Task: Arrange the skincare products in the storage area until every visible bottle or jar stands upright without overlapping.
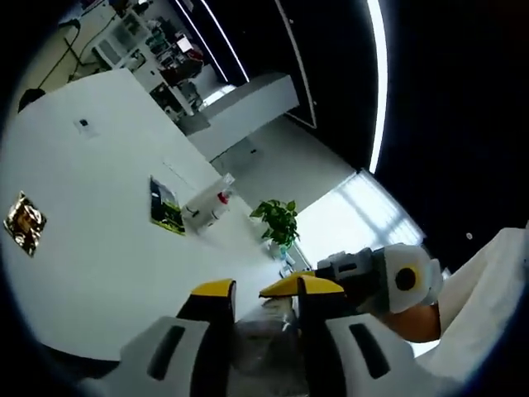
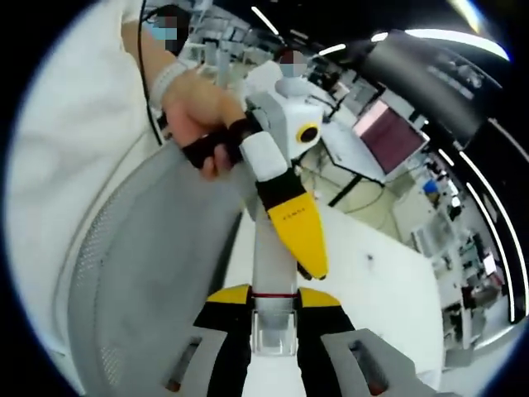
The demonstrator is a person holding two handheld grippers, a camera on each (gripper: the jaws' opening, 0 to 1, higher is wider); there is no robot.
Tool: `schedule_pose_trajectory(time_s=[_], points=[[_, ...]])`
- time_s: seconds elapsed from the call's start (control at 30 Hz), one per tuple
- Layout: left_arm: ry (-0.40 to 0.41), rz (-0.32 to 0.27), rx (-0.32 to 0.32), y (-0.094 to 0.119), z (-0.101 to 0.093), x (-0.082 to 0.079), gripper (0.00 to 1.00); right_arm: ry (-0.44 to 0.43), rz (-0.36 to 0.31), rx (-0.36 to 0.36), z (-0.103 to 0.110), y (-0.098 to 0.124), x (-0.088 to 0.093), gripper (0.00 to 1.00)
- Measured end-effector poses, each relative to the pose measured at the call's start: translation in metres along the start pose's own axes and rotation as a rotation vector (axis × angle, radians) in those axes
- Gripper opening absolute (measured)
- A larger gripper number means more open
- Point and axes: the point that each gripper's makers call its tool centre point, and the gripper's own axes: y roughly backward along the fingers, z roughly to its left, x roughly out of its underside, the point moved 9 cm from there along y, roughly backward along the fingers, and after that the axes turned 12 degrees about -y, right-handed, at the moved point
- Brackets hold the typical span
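Left claw first: yellow tips drawn close, something pale and blurred low between them (impossible to tell whether gripped or merely beside). Right claw next: pressed onto a tall white bottle, held up in the air and well off the white table, with the left claw's yellow finger laid against the bottle's upper part and a hand behind it. Judged as a carry or a hand-to-hand turn, with the standing-up not yet done. To do it well: keep a firm squeeze on the bottle's body, roll the wrist to bring the base down toward the table, lower straight onto a bare patch, and release only after feeling the base flat. Ease the other claw off sideways to avoid a knock. Worth setting down near, not touching, the small pale bottle with a red spot by the dark leaflet; posture of that one too small to judge. Elsewhere on the white top: a gold packet and a potted plant at the far edge. Around it, an office: grey mesh chair, laptop with a pink screen, cluttered shelves, long ceiling lights.
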Motion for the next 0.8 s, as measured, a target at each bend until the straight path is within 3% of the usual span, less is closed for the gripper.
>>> schedule_pose_trajectory(time_s=[0.2, 0.3, 0.6, 0.8], points=[[0.079, 0.034, 0.036, -0.002, 0.001, 0.003, 0.22, 0.025, 0.006, -0.025, -0.007, -0.003, -0.005, 0.14], [0.157, 0.022, 0.057, 0.000, 0.001, 0.001, 0.21, 0.033, 0.000, -0.041, -0.011, -0.004, -0.007, 0.14], [0.195, 0.028, 0.040, 0.001, 0.009, 0.003, 0.21, 0.032, 0.012, -0.080, -0.015, -0.012, -0.006, 0.14], [0.260, 0.068, 0.027, -0.004, 0.013, 0.009, 0.21, -0.014, 0.024, -0.081, -0.013, -0.014, 0.002, 0.15]])
